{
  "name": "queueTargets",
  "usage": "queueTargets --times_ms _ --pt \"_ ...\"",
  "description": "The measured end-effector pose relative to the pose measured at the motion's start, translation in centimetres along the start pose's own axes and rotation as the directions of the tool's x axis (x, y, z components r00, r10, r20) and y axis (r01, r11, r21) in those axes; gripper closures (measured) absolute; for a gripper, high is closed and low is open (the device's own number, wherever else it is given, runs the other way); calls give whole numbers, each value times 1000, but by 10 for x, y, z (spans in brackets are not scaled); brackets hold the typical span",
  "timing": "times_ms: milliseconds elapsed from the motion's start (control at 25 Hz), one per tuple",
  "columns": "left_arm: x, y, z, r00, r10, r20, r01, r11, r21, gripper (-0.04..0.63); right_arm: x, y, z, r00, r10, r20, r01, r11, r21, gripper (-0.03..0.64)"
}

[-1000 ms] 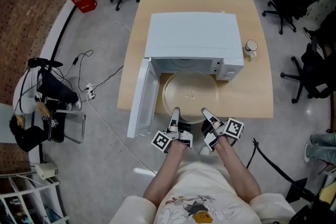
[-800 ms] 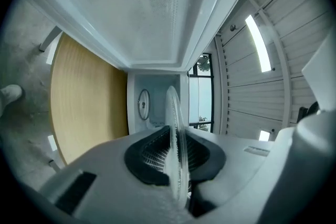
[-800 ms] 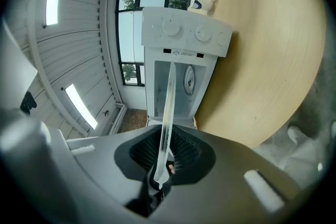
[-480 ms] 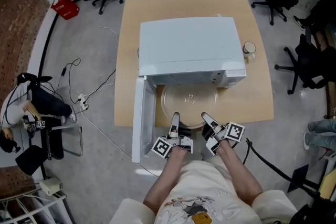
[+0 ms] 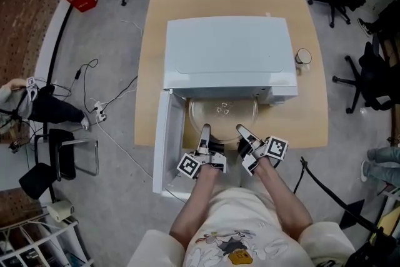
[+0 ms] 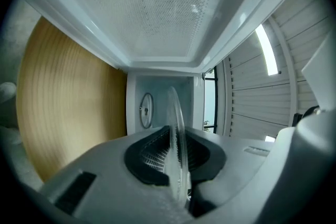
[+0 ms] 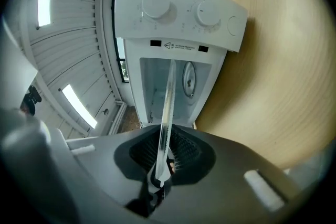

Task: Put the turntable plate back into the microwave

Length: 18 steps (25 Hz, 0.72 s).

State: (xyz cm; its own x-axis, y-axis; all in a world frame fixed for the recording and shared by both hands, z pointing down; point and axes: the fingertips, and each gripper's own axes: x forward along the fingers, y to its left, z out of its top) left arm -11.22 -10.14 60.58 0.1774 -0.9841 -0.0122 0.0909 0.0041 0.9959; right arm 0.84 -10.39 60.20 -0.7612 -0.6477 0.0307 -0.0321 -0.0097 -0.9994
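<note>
The left forearm [image 5: 197, 200] and right forearm [image 5: 282, 197] reach forward side by side. The left tongs [image 5: 205, 131] and right tongs [image 5: 241, 130] point level, each clamped on the plate [image 5: 223, 110] at its near rim.

Straight ahead of the left tool [image 5: 204, 132] and right tool [image 5: 240, 131] the microwave [image 5: 228, 53] stands open, though the glass plate [image 5: 223, 110] held between them takes up most of the mouth's width (inside, only a round fitting [image 6: 146, 110] on the cavity floor shows). On the left the open door [image 5: 167, 137] walls off the side just beside the left tool. On the right the control panel [image 7: 178, 13] narrows the mouth, while bare table [image 5: 300, 125] lies beyond the right tool, the mug [image 5: 303, 57] well off, far right.
</note>
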Motion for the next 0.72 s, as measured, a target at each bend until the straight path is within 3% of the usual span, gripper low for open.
queueTargets --times_ms 520,720 --pt "78 34 36 1000 6 6 -6 1000 27 568 64 -46 53 999 -41 32 42 999 -9 572" --pt "103 45 41 999 16 35 -15 1000 -22 568 83 -59 74 997 -66 51 66 998 -5 574"
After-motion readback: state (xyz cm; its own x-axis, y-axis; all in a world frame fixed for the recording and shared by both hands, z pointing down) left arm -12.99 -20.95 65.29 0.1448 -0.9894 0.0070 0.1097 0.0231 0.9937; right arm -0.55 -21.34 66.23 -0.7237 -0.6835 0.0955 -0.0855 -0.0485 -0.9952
